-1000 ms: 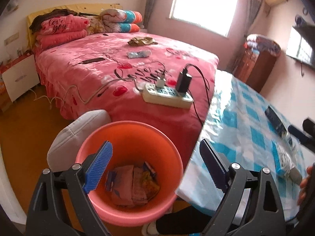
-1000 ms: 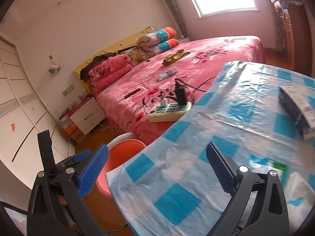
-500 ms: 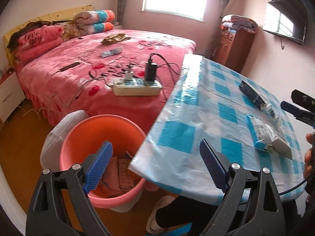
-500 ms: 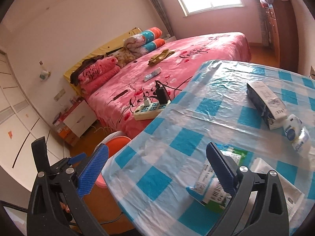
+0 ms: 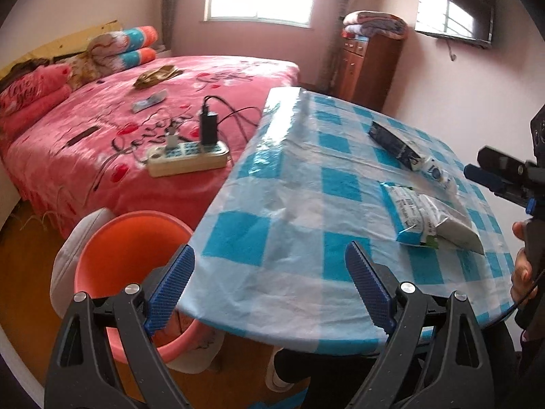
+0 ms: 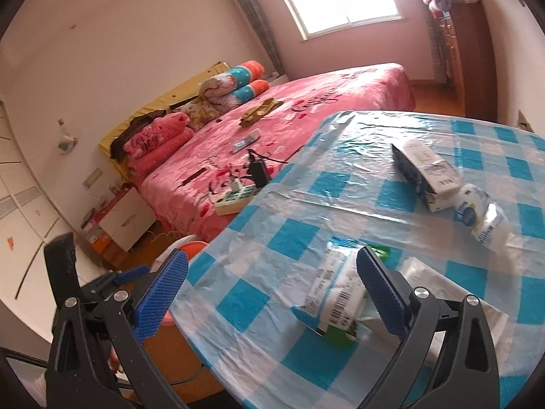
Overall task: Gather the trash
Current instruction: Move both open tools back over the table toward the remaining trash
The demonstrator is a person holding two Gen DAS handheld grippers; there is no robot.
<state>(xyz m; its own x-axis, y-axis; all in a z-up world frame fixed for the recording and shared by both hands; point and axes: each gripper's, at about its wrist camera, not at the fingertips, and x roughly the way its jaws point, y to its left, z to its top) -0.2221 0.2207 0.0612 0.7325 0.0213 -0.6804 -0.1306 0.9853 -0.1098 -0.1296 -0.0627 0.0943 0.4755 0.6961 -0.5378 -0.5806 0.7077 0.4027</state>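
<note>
My left gripper (image 5: 269, 272) is open and empty, held over the near edge of the blue-checked table (image 5: 306, 204). Left of it and lower on the floor stands the orange bucket (image 5: 129, 238). On the table lie a dark carton (image 5: 391, 143), a small bottle (image 5: 437, 173), a blue-white-green packet (image 5: 412, 218) and a white pouch (image 5: 456, 228). My right gripper (image 6: 272, 272) is open too, above the table, with the packet (image 6: 337, 293) just past its right finger (image 6: 381, 293). Further off are the carton (image 6: 425, 173) and the bottle (image 6: 483, 218).
A pink bed (image 5: 136, 109) with a power strip (image 5: 187, 160) and cables runs along the table's left side. A wooden cabinet (image 5: 368, 64) stands at the back and a TV (image 5: 456, 10) hangs on the wall. A grey cushion (image 5: 68, 245) sits behind the bucket.
Both views have swung right, from the bucket onto the table. The bucket has slid to the lower left, and the trash on the table has come into view and closer. Both grippers have stayed open.
</note>
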